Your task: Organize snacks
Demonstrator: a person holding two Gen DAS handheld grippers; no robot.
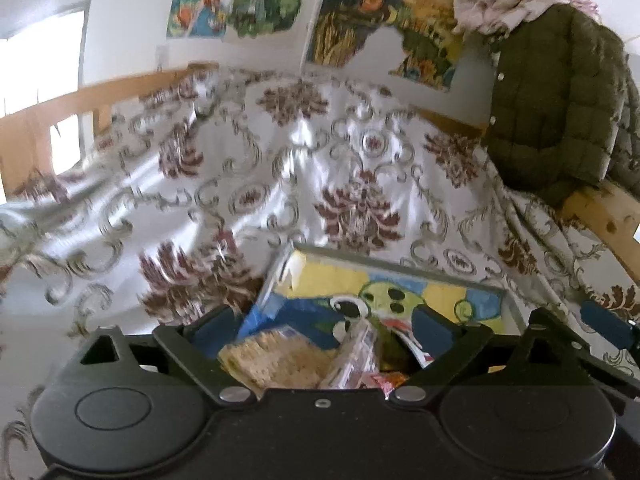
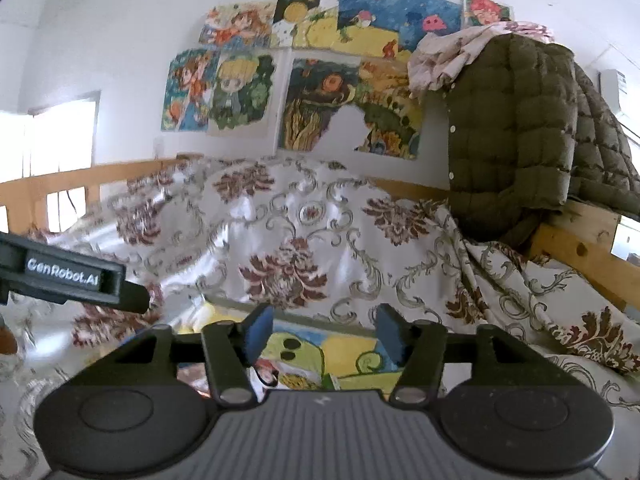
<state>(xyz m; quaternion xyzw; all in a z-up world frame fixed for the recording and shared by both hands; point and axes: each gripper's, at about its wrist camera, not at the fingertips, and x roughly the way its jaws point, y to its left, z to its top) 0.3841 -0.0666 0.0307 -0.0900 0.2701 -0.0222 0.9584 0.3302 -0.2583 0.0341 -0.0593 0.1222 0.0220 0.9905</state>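
A shallow box [image 1: 476,300] lined with a yellow, blue and green drawing lies on the patterned cloth. Inside it are snacks: a pack of pale crackers [image 1: 276,364], a clear-wrapped pack [image 1: 354,354] and a red wrapper [image 1: 384,382]. My left gripper [image 1: 324,328] hangs over them, open wide, and its blue pads touch none of them. The right gripper [image 2: 325,334] is open above the same box [image 2: 352,354] with nothing between its fingers. In the right wrist view the left gripper's black body [image 2: 80,276] juts in from the left edge.
A white cloth with brown floral patterns [image 1: 304,168] covers the surface and rises behind the box. A wooden frame [image 2: 584,252] runs along the back and right, with an olive quilted jacket [image 2: 516,128] draped over it. Colourful drawings [image 2: 312,80] hang on the white wall.
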